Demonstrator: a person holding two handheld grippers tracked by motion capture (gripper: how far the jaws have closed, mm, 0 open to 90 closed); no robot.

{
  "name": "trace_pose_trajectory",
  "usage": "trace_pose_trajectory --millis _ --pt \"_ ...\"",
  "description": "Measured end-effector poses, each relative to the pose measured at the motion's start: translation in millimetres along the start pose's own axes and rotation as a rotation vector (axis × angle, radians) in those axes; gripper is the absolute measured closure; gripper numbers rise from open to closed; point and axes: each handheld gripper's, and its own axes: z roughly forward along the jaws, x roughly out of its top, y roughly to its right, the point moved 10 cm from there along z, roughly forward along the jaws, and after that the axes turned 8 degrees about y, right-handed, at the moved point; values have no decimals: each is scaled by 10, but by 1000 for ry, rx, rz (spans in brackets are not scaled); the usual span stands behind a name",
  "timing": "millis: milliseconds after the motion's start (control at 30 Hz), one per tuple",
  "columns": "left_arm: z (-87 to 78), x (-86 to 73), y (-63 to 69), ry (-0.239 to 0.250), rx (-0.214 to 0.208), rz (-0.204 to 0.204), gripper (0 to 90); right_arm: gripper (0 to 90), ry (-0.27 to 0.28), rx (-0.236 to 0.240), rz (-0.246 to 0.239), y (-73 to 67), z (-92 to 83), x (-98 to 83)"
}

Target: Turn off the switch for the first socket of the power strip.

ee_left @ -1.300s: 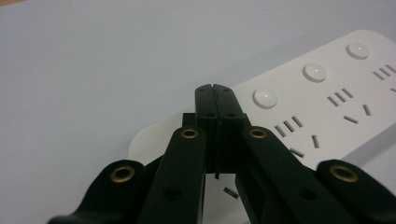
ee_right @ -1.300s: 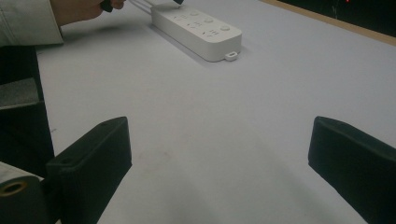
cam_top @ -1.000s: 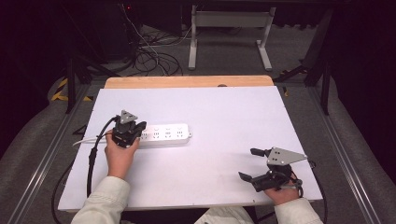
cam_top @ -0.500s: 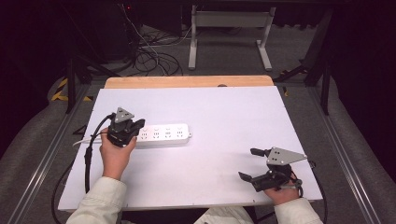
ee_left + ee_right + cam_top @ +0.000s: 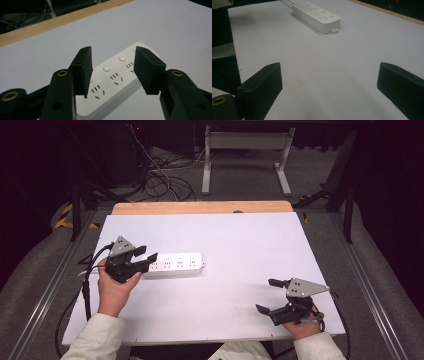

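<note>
Left gripper (image 5: pixel 145 261): jaws apart over strip (image 5: pixel 175 265), ungripped.
Right gripper (image 5: pixel 268 295): wide apart, idle.
Progress: nothing visibly done.

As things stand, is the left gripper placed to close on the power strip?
Probably yes. The left gripper is open, its jaws straddling the near end of the white power strip with nothing between them. Whether the pads have come low enough to grip its sides is unclear.
</note>
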Motion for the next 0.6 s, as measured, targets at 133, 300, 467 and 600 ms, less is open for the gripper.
trace_pose_trajectory --millis 133,300,467,600 --pt "-136 23 64 18 -13 32 435 64 -1 0 1 1 -1 -3" --pt "-281 49 151 45 -66 45 398 64 -2 1 -1 0 5 -2" --pt "-385 64 205 66 -101 35 364 64 -3 2 -2 -1 5 -2" --pt "-450 68 282 83 -145 45 331 64 -2 3 -3 -4 4 0"
